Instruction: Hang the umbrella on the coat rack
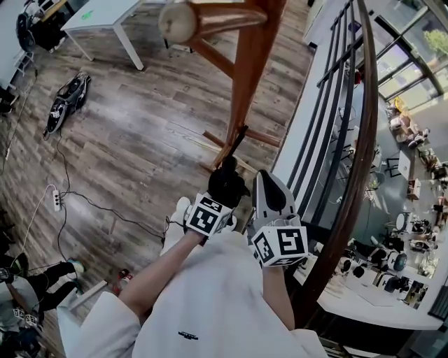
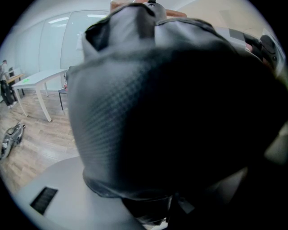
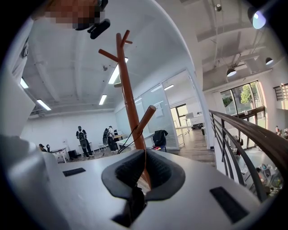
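Observation:
The orange-brown wooden coat rack [image 1: 248, 77] rises straight ahead of me, one round-ended peg [image 1: 178, 21] near my head. In the right gripper view the coat rack [image 3: 126, 90] stands just beyond the jaws, its pegs angled upward. A folded black umbrella [image 1: 227, 183] points at the rack's foot, and my left gripper [image 1: 224, 199] is shut on it. The umbrella [image 2: 171, 112] fills the left gripper view. My right gripper [image 1: 269, 199] is beside it on the right. The right gripper [image 3: 144, 173] is shut, and a thin black cord [image 3: 122, 148], apparently the umbrella's strap, runs out of the pads.
A dark railing [image 1: 329, 105] with a curved wooden handrail [image 1: 360, 161] runs close on the right, with a lower floor beyond. A white table [image 1: 105, 17], a black device [image 1: 66, 101] and a cable with a power strip [image 1: 56, 199] lie left. People [image 3: 83, 137] stand far off.

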Motion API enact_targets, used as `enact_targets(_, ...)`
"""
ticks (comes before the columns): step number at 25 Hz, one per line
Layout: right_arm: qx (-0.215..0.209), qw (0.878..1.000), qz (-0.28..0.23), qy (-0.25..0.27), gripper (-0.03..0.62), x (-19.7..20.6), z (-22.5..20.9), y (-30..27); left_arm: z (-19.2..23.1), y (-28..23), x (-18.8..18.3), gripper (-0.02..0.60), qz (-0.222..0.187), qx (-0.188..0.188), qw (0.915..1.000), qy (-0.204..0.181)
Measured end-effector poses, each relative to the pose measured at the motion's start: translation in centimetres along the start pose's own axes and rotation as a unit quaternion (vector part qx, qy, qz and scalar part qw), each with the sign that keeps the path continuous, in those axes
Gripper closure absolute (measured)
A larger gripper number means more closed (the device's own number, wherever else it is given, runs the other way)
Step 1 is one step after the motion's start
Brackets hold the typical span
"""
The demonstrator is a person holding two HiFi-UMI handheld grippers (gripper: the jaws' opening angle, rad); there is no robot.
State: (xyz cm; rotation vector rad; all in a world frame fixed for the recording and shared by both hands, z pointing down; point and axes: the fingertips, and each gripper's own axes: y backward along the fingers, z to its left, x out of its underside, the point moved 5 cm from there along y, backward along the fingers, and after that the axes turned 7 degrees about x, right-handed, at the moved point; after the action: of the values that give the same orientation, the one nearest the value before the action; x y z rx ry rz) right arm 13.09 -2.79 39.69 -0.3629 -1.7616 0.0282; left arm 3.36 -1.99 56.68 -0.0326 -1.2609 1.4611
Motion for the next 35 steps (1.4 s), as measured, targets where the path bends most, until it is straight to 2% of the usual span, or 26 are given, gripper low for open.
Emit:
enact_targets(5, 0.003, 1.000, 0.011, -0.012, 0.557, 1.7, -0.7, -0.6, 0.6, -1.8, 0.7, 0.298, 0.014, 0.001, 0.9999, 0.005)
enact_targets(16, 0.024, 0.999, 0.025, 0.021, 0.557, 3.7, -1.7, -1.2, 1.7, -4.1, 0.2, 0.298, 0.014, 0.001, 0.9999, -0.007)
enact_targets(19, 0.024, 0.999, 0.029, 0.020, 0.557, 3.9, -2.0, -1.2, 2.6, -5.1, -0.5, 0.298, 0.001, -0.010, 0.9999, -0.008)
enact_targets(23, 0.023, 0.999, 0.030, 0.014, 0.557, 3.9, -2.2, -1.2, 3.9, -6.1, -1.3, 0.298, -0.017, -0.028, 0.9989, -0.032)
enact_targets(29, 0.026, 0.999, 0.029, 0.009, 0.557, 4.1, -2.5, -1.3, 5.0, -7.3, -2.3, 0.298, -0.054, -0.034, 0.9965, -0.054)
enact_targets(35, 0.030, 0.999, 0.032, 0.008, 0.557, 4.4, -2.6, -1.3, 5.1, -8.4, -3.1, 0.298, -0.076, -0.012, 0.9943, -0.074)
